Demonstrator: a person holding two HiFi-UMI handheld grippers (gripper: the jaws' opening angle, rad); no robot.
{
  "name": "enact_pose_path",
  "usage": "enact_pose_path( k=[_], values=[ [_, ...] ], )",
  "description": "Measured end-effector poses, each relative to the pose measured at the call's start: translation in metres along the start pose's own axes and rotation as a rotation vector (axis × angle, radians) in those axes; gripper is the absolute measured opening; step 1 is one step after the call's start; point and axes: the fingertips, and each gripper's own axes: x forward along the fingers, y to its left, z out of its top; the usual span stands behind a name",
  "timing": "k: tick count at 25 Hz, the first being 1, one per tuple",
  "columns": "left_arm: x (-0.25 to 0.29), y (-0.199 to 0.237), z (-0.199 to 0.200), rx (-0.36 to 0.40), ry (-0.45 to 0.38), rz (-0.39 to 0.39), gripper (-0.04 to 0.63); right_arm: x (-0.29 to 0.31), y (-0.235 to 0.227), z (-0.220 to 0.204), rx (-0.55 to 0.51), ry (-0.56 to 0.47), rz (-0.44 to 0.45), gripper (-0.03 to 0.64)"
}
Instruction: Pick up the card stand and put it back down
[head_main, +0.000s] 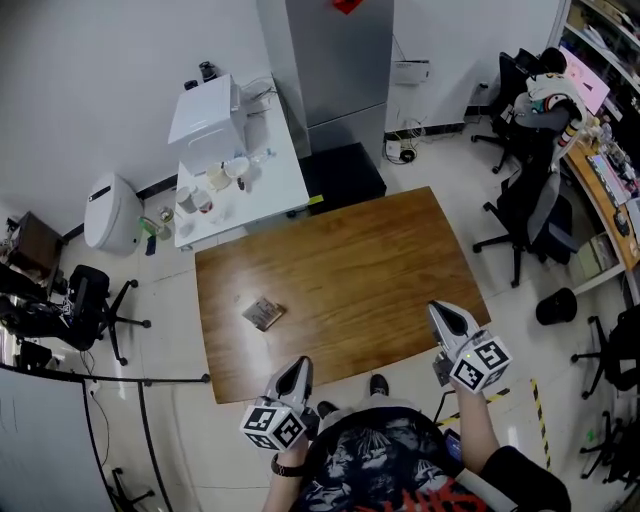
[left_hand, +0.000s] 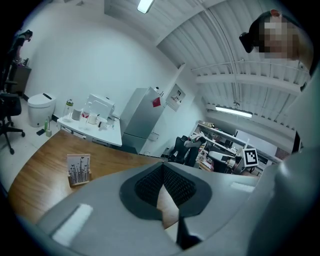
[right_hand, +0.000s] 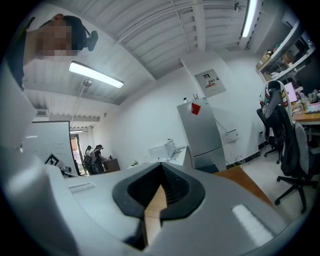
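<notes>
Card stand (head_main: 263, 313): untouched, near left edge of table (head_main: 400, 260)
Left gripper (head_main: 297, 370): pressed together, empty
Right gripper (head_main: 445, 318): pressed together, empty
Progress: nothing done yet

Person's left hand-held gripper (head_main: 297, 375) jaws together, right hand-held gripper (head_main: 448, 322) likewise (both empty), held low, pointing forward

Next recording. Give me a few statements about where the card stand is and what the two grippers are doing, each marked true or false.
1. The card stand stands on the wooden table, touched by neither gripper. True.
2. The left gripper is shut on nothing. True.
3. The right gripper holds the card stand. False: it is shut and empty, by the table's near edge.
4. The card stand is nearer the right gripper. False: it sits on the table's left half, nearer the left gripper.
</notes>
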Motion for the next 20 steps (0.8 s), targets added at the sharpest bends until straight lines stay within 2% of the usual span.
enact_pose_path(
  k=[5,9,15,20],
  values=[
    [-0.005,0.002,0.013,-0.052,-0.015,-0.003,-0.003,0.007,0.004,0.003,-0.069,0.057,0.037,-0.009],
    [-0.004,-0.024,-0.010,-0.107,0.023,-0.035,-0.003,-0.028,-0.002,0.011,-0.111,0.097,0.046,-0.008],
    [-0.002,-0.028,-0.020,-0.104,0.070,-0.064,-0.002,-0.038,0.001,0.004,-0.122,0.123,0.019,-0.008],
    [-0.013,-0.019,-0.013,-0.101,0.083,-0.044,-0.003,-0.013,0.015,-0.007,-0.108,0.123,0.083,-0.009]
  ],
)
